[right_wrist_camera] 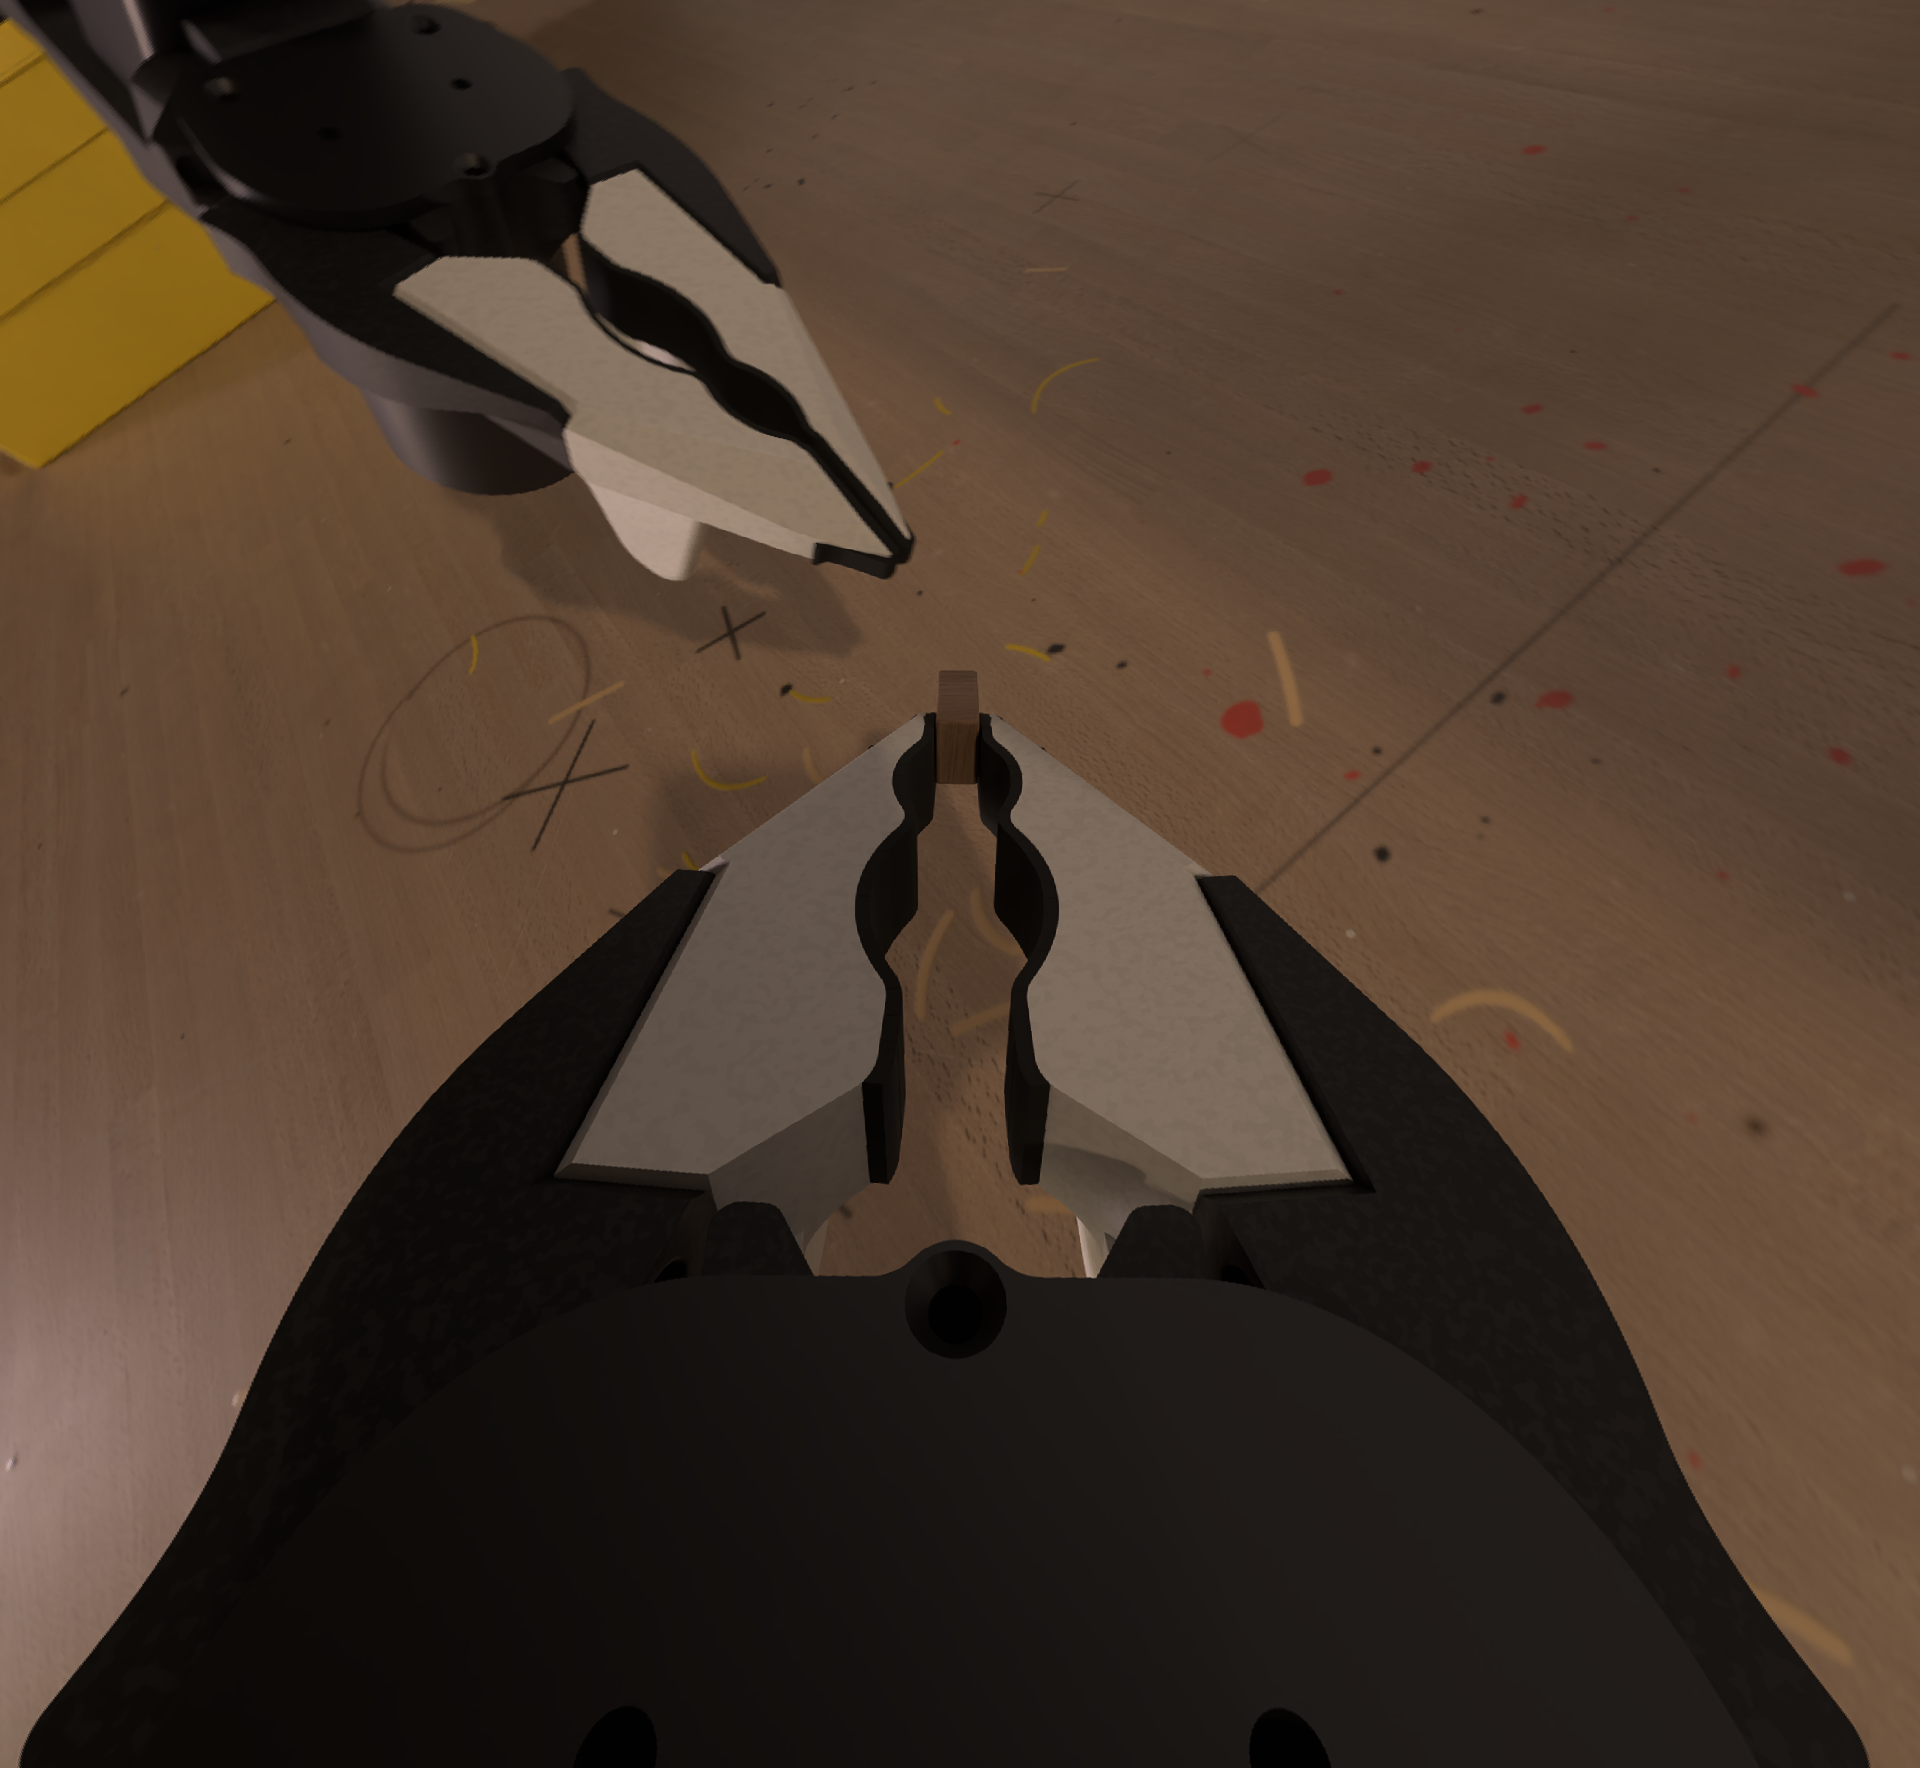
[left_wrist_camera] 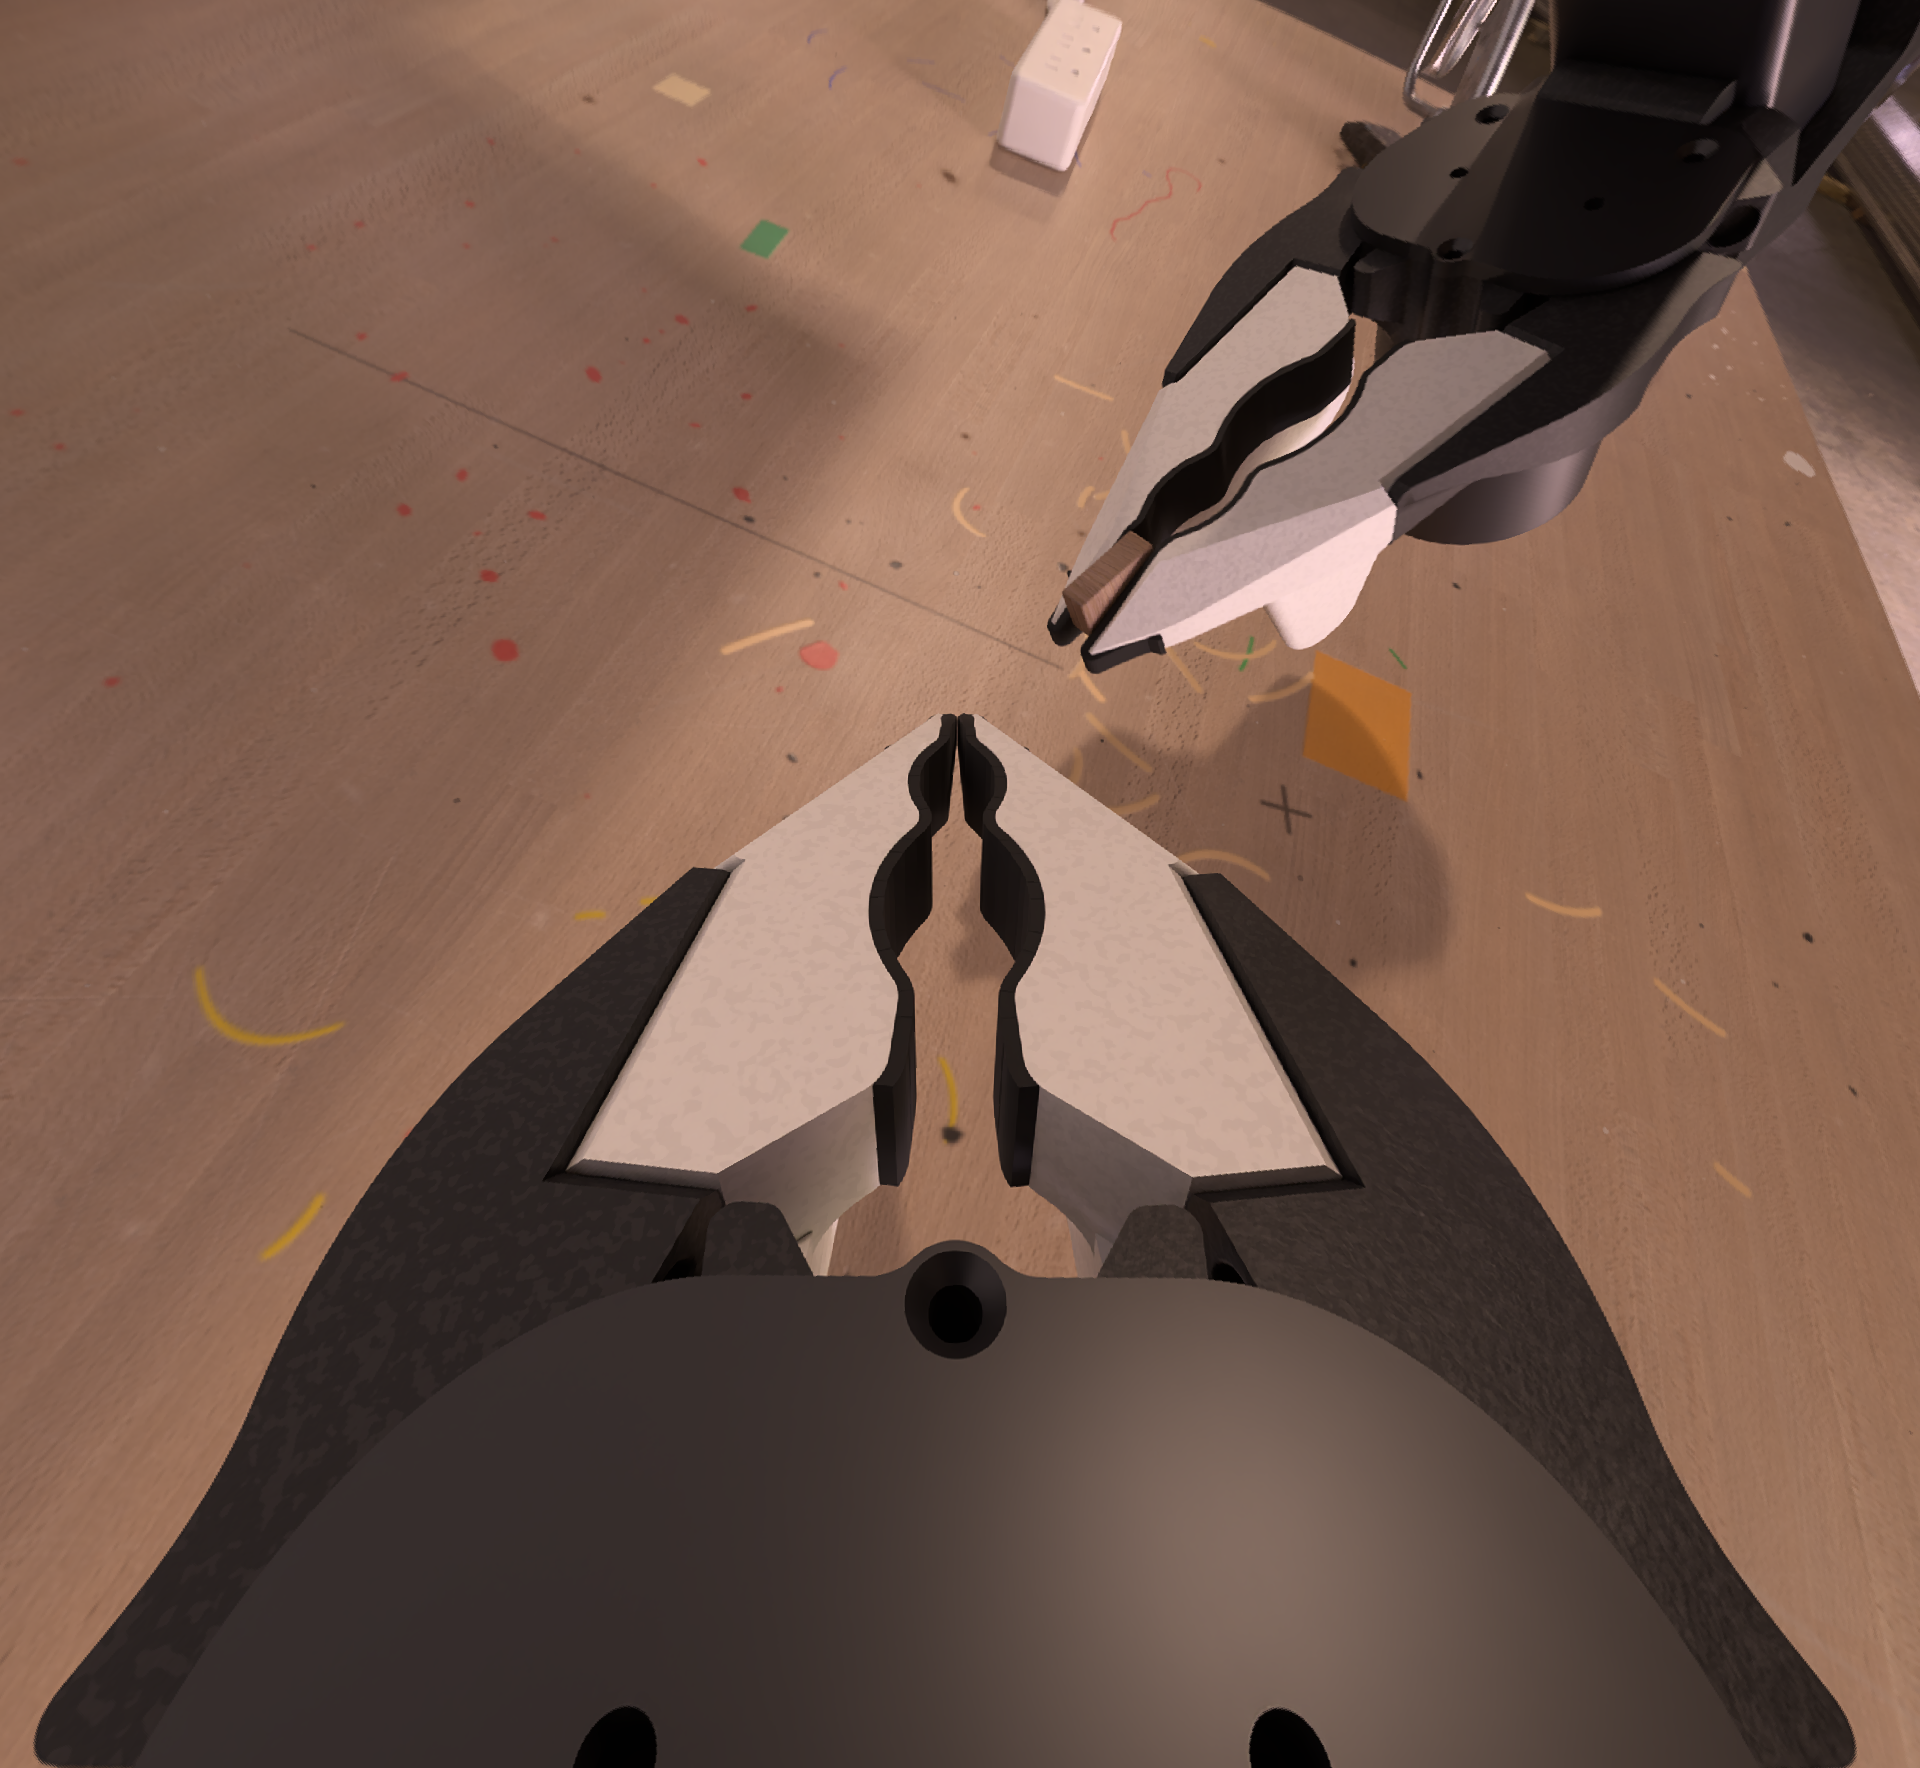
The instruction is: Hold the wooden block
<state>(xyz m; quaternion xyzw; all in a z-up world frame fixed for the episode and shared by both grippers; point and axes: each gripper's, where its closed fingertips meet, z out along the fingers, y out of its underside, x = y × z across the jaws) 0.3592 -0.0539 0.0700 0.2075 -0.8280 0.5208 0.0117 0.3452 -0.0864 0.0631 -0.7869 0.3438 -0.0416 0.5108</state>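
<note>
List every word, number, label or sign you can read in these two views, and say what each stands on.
No readable words, numbers or brands anywhere.
wooden block: bare wood, no marking.
white socket block: any print is too small to tell.
table: only pencilled crosses and a ring, not text.
</note>
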